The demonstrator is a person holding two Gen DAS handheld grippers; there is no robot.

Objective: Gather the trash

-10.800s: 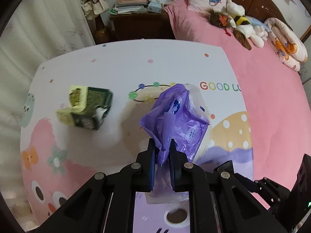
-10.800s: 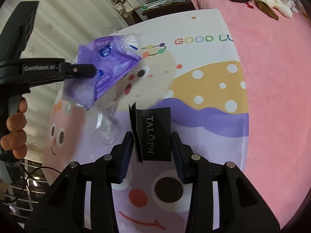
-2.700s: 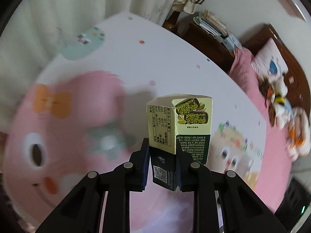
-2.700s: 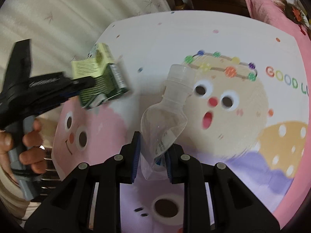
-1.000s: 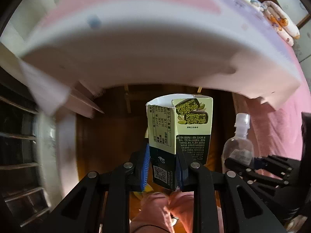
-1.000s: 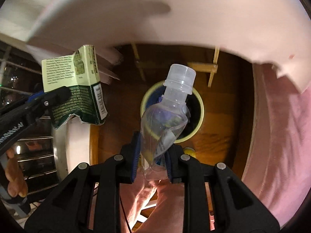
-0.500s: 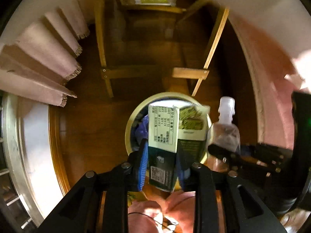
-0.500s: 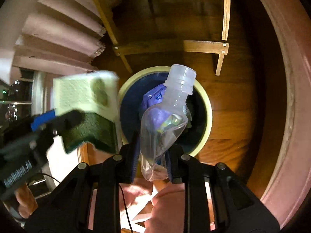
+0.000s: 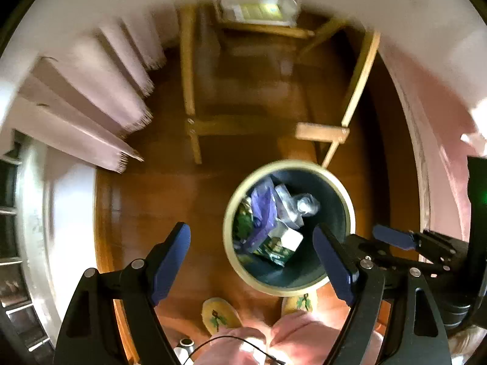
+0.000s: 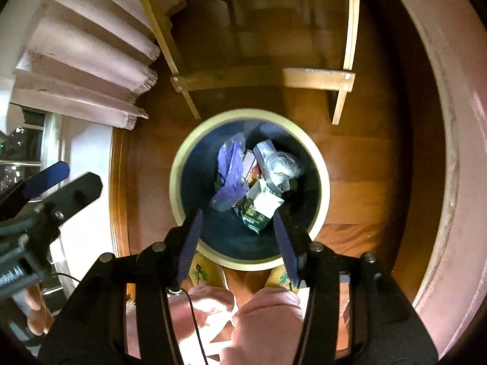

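Right wrist: one bin [image 10: 175, 164], one carton [image 10: 258, 210], two empty grippers [image 10: 237, 228].

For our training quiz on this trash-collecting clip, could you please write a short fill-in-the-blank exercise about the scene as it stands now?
1. The left tongs and the right tongs both hang ____ and empty above the bin.
2. The green-and-white drink carton lies ____ the round dark bin with a pale yellow rim.
3. The crumpled ____ plastic bag lies beside the carton.
4. The clear plastic bottle rests in the bin, which stands on a ____ floor.

Missing words: open; inside; purple; wooden
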